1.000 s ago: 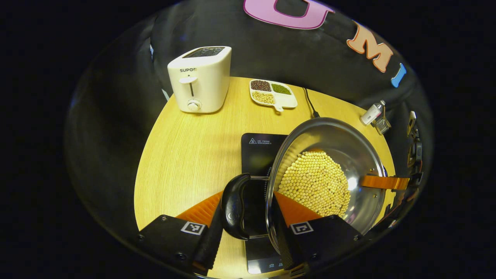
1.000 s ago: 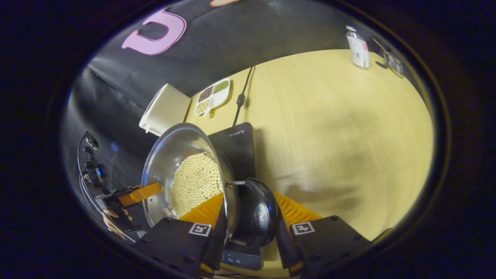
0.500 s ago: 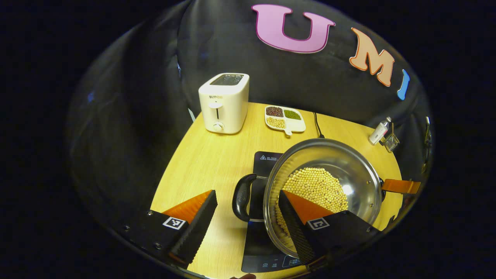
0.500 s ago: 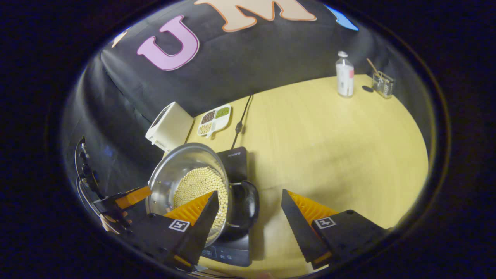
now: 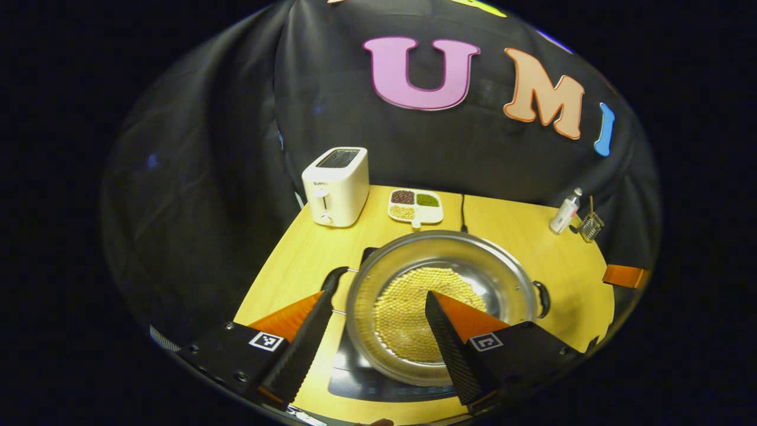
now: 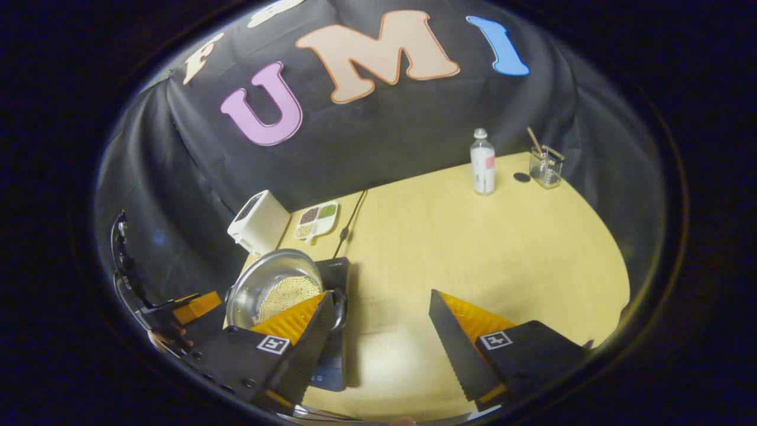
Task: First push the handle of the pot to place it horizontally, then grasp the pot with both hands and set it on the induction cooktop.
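Writing: toaster (image 5: 335, 186) front carries a small mark, too blurred to read at this range. Cooktop (image 6: 333, 273) has pale print near its far edge and on the control strip, also illegible. Square tag markers on gripper bodies, no text.

Edges/room: in right gripper view, table (image 6: 473, 248) is broad bare wood ahead of and between the jaws; far edge meets the black cloth wall. Bottle (image 6: 482, 162) and glass holder (image 6: 545, 167) stand near the far-right rim, well apart from the jaws. Divided dish (image 5: 415, 206) of beans and a power cord (image 6: 349, 223) sit at the back, beyond the pot.

Pot (image 5: 440, 305): steel, holds pale beans, resting on the cooktop. In left gripper view it lies directly ahead; left gripper (image 5: 378, 296) jaws released, spread wide, gripping nothing. One finger overlaps the pot's L handle (image 5: 332, 279), other finger overlaps the bowl; contact can't be confirmed. R handle (image 5: 542, 299) at far rim.

Right gripper (image 6: 381, 299): jaws released, wide apart, empty. Pot sits beside its left finger, outside the gap.
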Available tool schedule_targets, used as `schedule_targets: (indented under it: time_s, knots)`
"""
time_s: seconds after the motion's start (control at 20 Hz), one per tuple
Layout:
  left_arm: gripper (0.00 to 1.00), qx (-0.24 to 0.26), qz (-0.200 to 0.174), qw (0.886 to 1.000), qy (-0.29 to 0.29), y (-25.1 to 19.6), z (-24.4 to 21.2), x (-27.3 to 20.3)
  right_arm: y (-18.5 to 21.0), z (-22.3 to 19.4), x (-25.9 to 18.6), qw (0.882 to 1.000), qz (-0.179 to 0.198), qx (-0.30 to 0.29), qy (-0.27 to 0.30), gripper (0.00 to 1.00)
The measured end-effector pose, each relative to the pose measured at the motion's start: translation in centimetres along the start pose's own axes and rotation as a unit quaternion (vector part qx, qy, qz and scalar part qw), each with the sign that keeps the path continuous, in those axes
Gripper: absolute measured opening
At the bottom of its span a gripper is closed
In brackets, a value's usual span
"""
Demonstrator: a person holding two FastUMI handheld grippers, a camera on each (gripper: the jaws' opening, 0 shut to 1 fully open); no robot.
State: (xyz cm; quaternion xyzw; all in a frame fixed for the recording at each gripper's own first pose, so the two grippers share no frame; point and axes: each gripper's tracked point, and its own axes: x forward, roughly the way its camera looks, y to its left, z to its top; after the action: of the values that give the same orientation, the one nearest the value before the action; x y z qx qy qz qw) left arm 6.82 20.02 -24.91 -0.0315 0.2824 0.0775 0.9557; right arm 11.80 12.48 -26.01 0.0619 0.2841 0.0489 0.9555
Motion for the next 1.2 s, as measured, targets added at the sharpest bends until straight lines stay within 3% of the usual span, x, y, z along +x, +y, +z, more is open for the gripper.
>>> schedule_targets:
  time_s: [0.05, 0.1, 0.15, 0.3, 0.35, 0.4, 0.45, 0.6, 0.65, 0.7, 1.0, 1.2]
  knots:
    - [0.98, 0.002, 0.0, 1.0, -0.015, -1.8, 0.7, -1.2, -0.6, 1.0, -1.2, 1.0, 0.008, -0.005, -0.011, 1.0]
    - [0.98, 0.006, -0.001, 0.999, -0.034, -4.0, 1.5, -2.5, -1.1, 2.2, -2.4, 1.0, 0.017, -0.01, -0.023, 0.93]
    - [0.97, 0.007, 0.0, 0.999, -0.048, -5.7, 2.2, -3.6, -1.7, 3.4, -3.8, 0.999, 0.026, -0.017, -0.036, 1.0]
    - [0.97, -0.001, -0.003, 0.996, -0.095, -11.4, 4.2, -7.4, -5.0, 7.4, -7.8, 0.995, 0.032, -0.044, -0.078, 1.0]
    - [0.97, -0.005, -0.012, 0.994, -0.111, -13.6, 5.0, -8.6, -6.1, 8.8, -9.5, 0.993, 0.034, -0.051, -0.096, 0.92]
    - [0.96, -0.004, -0.021, 0.992, -0.127, -15.6, 5.9, -9.8, -7.0, 10.2, -11.2, 0.991, 0.036, -0.058, -0.114, 1.0]
    - [0.97, -0.002, -0.027, 0.989, -0.142, -17.4, 6.8, -11.0, -8.0, 11.5, -12.7, 0.988, 0.039, -0.064, -0.132, 1.0]
    - [0.97, -0.009, -0.045, 0.983, -0.18, -22.3, 9.2, -14.1, -11.8, 15.3, -17.4, 0.978, 0.018, -0.087, -0.188, 0.99]
    - [0.96, -0.011, -0.055, 0.979, -0.194, -24.0, 9.9, -15.1, -12.8, 16.6, -19.1, 0.974, 0.011, -0.092, -0.209, 0.92]
    - [0.96, -0.01, -0.063, 0.976, -0.209, -25.4, 10.7, -16.1, -13.6, 17.7, -20.8, 0.97, 0.007, -0.092, -0.226, 0.92]
    - [0.96, 0.021, -0.064, 0.957, -0.281, -30.6, 13.6, -20.0, -17.9, 19.9, -27.7, 0.952, -0.026, -0.102, -0.286, 0.92]
    - [0.94, 0.034, -0.086, 0.953, -0.288, -33.2, 12.8, -21.1, -18.6, 18.9, -29.9, 0.948, -0.036, -0.11, -0.295, 0.92]
